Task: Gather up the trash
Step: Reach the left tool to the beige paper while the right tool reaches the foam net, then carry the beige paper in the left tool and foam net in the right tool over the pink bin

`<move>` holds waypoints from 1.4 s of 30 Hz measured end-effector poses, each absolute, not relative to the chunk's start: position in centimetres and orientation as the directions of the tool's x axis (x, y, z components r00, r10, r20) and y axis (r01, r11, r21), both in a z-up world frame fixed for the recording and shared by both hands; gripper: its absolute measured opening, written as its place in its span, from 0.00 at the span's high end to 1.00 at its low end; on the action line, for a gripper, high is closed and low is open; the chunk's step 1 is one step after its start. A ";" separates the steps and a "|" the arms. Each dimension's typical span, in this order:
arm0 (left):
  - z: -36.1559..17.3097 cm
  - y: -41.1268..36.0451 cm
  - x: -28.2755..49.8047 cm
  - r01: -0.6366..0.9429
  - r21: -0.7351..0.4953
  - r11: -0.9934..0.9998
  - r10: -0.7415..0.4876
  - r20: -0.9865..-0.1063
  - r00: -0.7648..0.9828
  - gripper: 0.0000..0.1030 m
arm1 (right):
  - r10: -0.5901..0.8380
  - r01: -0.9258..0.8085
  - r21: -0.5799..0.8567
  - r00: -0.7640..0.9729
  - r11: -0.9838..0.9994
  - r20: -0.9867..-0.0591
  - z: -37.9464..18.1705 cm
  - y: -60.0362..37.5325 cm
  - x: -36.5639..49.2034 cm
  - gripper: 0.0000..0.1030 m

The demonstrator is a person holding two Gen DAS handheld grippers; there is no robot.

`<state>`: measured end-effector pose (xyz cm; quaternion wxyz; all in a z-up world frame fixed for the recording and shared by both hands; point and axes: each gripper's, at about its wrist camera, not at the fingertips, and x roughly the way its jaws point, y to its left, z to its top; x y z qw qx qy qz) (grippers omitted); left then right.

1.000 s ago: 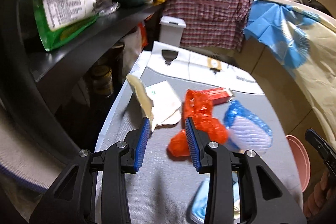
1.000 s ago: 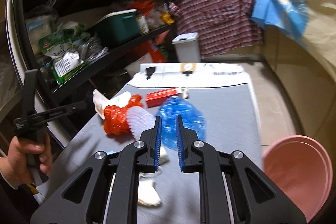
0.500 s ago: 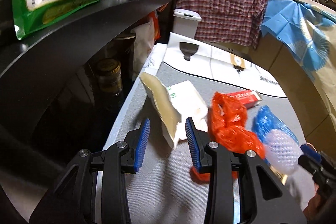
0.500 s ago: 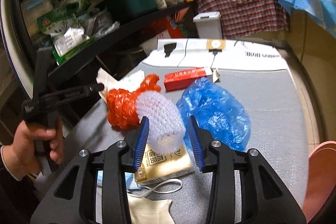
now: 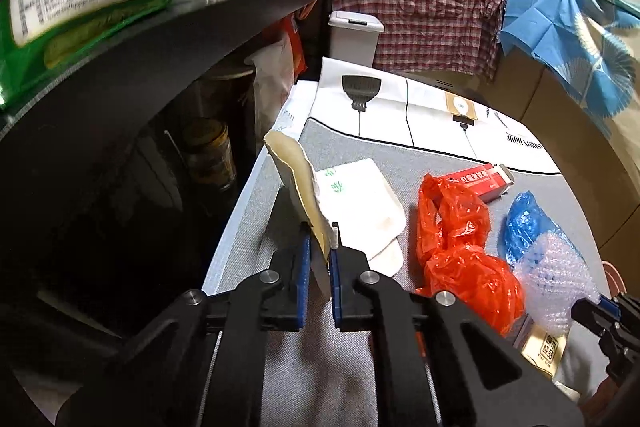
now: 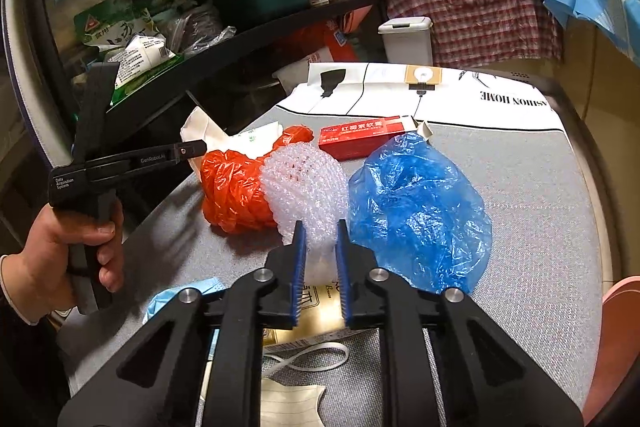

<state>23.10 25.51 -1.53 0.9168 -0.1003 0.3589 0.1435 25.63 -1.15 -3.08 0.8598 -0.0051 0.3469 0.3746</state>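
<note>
My left gripper (image 5: 320, 247) is shut on the lower edge of a cream paper bag (image 5: 298, 179), whose flap stands up at the mat's left side. My right gripper (image 6: 320, 235) is shut on a clear bubble wrap wad (image 6: 304, 183), which also shows in the left wrist view (image 5: 552, 271). An orange plastic bag (image 6: 232, 187) lies left of the wad and a blue plastic bag (image 6: 416, 207) right of it. A red carton (image 6: 364, 137) lies behind them. The left gripper shows in the right wrist view (image 6: 200, 147).
A grey mat (image 6: 540, 187) covers the table. A black shelf (image 5: 140, 39) with packets hangs close on the left. A white lidded bin (image 6: 408, 39) stands beyond the table. A pink basin (image 6: 616, 339) sits at the right. A tan pack (image 6: 316, 315), face mask and paper lie near me.
The left gripper moved left from the orange bag and shut on the paper bag's flap. The right gripper opened around the bubble wrap, then shut on it.
</note>
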 end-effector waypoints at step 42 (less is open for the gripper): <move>10.8 12.3 14.0 -0.126 -0.099 0.987 0.059 -0.509 0.859 0.93 | 0.451 -0.440 0.150 0.735 0.886 -0.507 7.4 -14.9 17.0 0.89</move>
